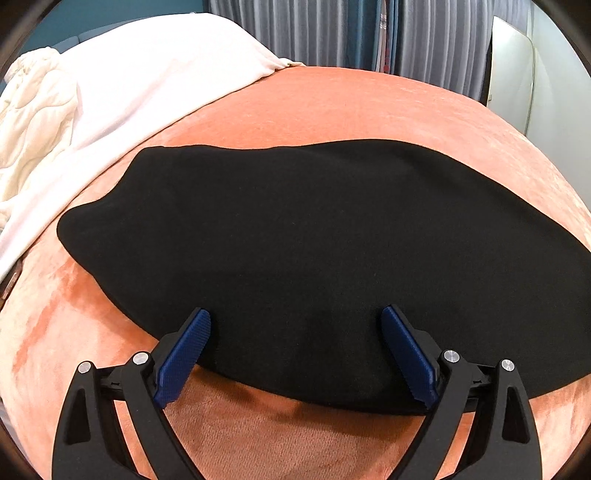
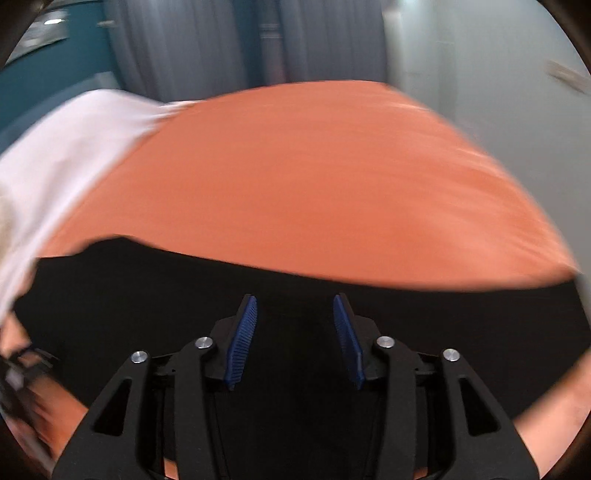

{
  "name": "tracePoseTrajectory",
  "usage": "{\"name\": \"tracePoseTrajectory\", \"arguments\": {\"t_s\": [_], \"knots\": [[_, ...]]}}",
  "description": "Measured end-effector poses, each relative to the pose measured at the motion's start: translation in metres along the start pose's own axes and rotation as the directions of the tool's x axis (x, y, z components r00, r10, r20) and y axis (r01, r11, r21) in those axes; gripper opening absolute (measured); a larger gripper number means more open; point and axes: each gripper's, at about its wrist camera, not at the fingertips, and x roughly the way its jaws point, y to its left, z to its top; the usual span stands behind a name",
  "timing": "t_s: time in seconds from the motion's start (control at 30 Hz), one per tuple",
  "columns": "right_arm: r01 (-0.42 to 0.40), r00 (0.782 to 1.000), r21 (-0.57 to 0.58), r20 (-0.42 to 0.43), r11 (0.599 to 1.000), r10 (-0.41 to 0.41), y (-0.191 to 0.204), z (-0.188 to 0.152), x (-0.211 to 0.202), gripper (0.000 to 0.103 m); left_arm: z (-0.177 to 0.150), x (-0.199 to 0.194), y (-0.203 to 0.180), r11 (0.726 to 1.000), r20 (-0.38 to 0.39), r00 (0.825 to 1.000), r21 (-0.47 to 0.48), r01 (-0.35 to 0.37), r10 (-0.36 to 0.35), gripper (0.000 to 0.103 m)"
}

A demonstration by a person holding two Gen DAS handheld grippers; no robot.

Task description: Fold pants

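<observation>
The black pants (image 1: 314,236) lie flat and folded on an orange blanket (image 1: 351,107). My left gripper (image 1: 295,317) is open, its blue pads straddling the near edge of the pants without holding them. In the blurred right wrist view the pants (image 2: 147,295) fill the lower part of the frame. My right gripper (image 2: 294,304) is open just above the black cloth, with nothing between its pads.
A white sheet (image 1: 155,62) and a cream quilt (image 1: 33,122) lie at the far left of the bed. Grey curtains (image 1: 314,29) hang behind. A white panel (image 1: 513,66) stands at the far right. The left gripper (image 2: 18,369) shows blurred at the right view's left edge.
</observation>
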Motion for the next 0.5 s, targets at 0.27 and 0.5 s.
{"name": "tracePoseTrajectory", "arguments": {"t_s": [0.27, 0.5], "knots": [[0.242, 0.969, 0.268, -0.014, 0.933, -0.247, -0.231, -0.037, -0.061, 0.082, -0.002, 0.001, -0.006, 1.0, 0.012, 1.0, 0.015, -0.028, 0.027, 0.092], [0.148, 0.989, 0.364, -0.079, 0.919, -0.128, -0.301, -0.04, -0.022, 0.083, -0.004, 0.0, -0.01, 0.998, 0.018, 0.999, 0.025, -0.049, 0.049, 0.092]]}}
